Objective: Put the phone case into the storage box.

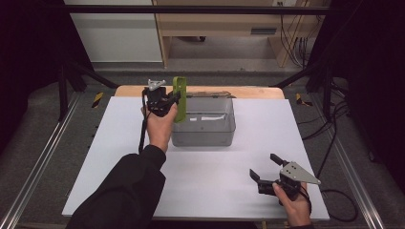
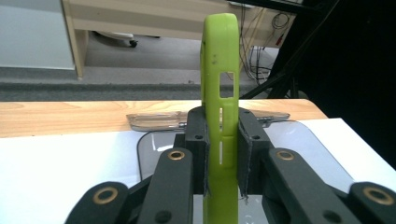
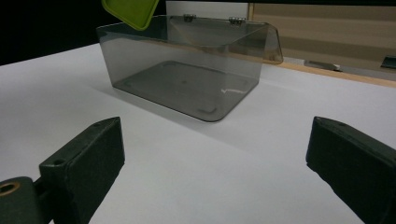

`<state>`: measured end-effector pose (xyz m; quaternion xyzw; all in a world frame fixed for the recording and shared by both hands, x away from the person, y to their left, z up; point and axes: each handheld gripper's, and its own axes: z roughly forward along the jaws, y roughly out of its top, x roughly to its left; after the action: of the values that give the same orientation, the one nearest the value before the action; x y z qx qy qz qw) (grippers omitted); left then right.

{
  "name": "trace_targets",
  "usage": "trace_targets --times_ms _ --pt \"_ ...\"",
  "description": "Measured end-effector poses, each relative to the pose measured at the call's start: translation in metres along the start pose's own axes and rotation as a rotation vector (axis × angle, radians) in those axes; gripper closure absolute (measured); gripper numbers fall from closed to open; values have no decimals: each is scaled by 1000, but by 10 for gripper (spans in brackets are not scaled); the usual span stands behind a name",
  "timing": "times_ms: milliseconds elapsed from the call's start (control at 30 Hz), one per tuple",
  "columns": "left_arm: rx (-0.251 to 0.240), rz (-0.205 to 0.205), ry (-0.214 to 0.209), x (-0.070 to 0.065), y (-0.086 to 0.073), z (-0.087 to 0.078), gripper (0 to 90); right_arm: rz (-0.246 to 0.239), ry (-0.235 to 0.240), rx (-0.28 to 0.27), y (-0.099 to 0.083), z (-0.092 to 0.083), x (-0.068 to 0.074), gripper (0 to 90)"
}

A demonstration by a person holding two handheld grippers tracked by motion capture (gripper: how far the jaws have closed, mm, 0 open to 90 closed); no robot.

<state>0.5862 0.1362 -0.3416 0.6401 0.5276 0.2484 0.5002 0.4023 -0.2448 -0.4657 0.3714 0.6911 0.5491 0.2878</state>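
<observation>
In the high view, the left gripper (image 1: 168,101) was closed on a green phone case (image 1: 179,99), holding it upright with its long axis vertical, at the left end of a clear smoky plastic box (image 1: 204,123) that stood open on the white bench (image 1: 119,157). The case hung at the box's left wall, its lower end level with the rim; whether it was already over the opening or just outside it could not be told from above. The right gripper (image 1: 266,167) rested well apart at the near right of the bench, jaws spread wide with nothing between them, so the left hand was much the nearer to the box. By my judgement the coming move turned on carrying the case a little rightward over the opening and then lowering it. In the left gripper view, the jaws pressed both flat sides of the case (image 2: 220,121) about midway up its length, the side cut-outs showing, and beyond it lay the box's hinged lid (image 2: 154,121) folded back against the wooden strip at the bench's far edge. The right gripper view showed its own open jaws low in the frame, and past them the whole box (image 3: 187,84), nothing lying inside, with one corner of the case (image 3: 130,11) above its far left corner.
</observation>
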Motion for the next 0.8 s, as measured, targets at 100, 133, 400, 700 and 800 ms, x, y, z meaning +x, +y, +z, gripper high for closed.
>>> trace_targets --times_ms 100,133,400,700,800 --pt "7 5 4 2 -2 2 777 -4 2 -1 0 0 0 46" --pt "10 8 6 2 -3 2 777 2 3 3 0 0 0 46" --pt "18 6 19 3 -7 8 776 -7 12 2 0 1 3 46" --pt "35 18 26 4 -10 11 777 0 10 7 -1 1 2 45" --pt "45 55 37 1 -12 11 776 -3 10 5 0 1 2 46"
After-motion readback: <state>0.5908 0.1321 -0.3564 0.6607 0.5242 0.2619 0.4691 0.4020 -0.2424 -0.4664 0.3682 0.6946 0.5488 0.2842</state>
